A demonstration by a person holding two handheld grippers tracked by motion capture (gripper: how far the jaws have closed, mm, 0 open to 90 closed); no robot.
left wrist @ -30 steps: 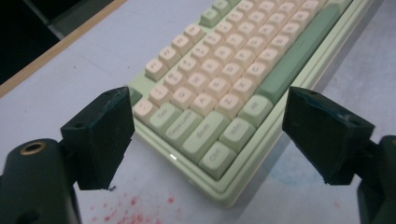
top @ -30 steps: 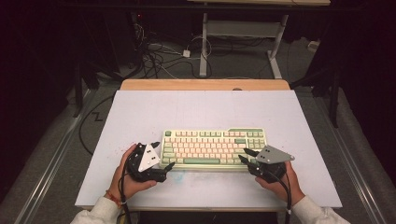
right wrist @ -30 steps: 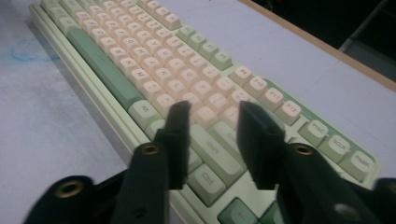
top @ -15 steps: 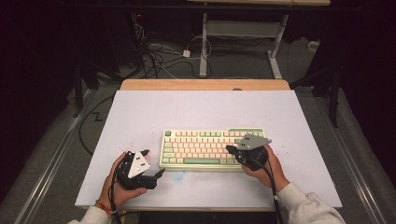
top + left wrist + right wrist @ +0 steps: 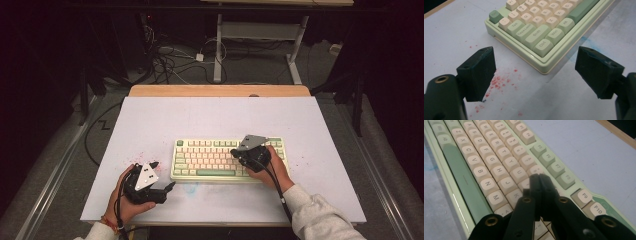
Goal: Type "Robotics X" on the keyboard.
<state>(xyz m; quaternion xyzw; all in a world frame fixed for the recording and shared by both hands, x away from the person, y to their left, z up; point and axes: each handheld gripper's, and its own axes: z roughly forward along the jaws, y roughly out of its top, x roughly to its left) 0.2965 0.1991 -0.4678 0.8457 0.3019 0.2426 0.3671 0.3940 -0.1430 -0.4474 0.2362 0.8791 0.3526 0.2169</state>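
My right gripper (image 5: 239, 151) hovers jaws pressed together over the keyboard (image 5: 210, 160), mid-table near edge. I'd descend squarely onto one key, likely I or 8. My left gripper (image 5: 162, 176) waits spread wide, just left.

the pale green rectangular keyboard with cream keys (image 5: 227, 158) lies on the white flat surface (image 5: 200, 120), toward its near middle. the left gripper (image 5: 162, 177) sits just left of and nearer than the keyboard's near left corner. the right gripper (image 5: 235, 151) is over the keyboard's right half.
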